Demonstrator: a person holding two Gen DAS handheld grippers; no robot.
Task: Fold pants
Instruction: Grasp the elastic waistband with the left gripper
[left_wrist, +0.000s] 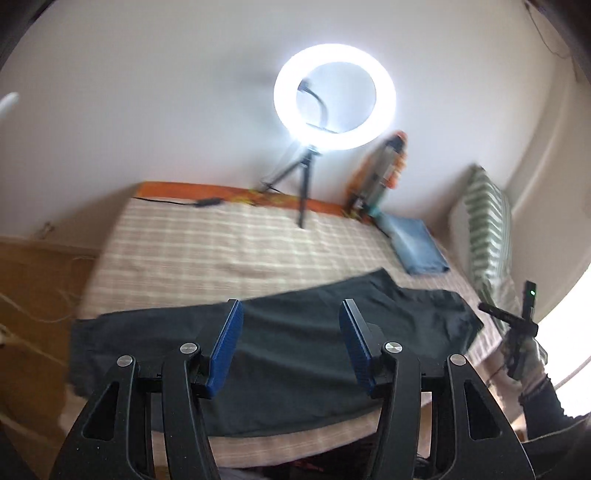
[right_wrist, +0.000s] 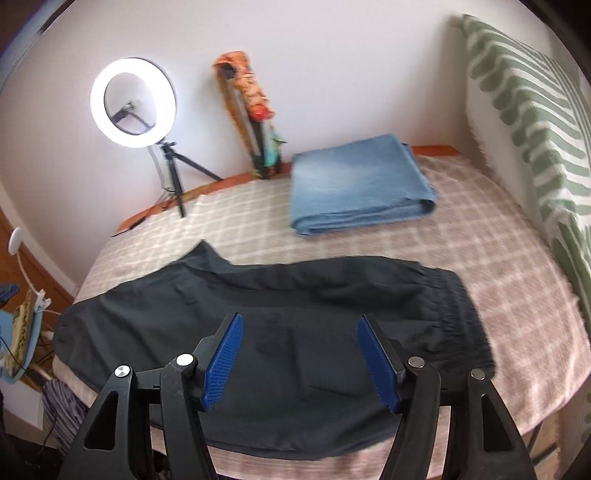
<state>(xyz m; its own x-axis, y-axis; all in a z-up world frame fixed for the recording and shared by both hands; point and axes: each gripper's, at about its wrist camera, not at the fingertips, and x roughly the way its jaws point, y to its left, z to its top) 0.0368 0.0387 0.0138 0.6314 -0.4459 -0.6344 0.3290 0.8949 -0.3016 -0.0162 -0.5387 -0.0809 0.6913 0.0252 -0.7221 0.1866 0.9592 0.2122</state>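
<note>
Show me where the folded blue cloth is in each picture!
Left wrist: the folded blue cloth lies right of middle, past the dark pants.
Right wrist: the folded blue cloth lies just above the middle, behind the pants.
Shared landmark: the ring light, to its left in both.

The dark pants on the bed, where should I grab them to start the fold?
Take the dark pants at the elastic waistband, coming from the near bed edge. They lie flat, lengthwise, with the waistband at the right end; both claws are open and holding nothing.
</note>
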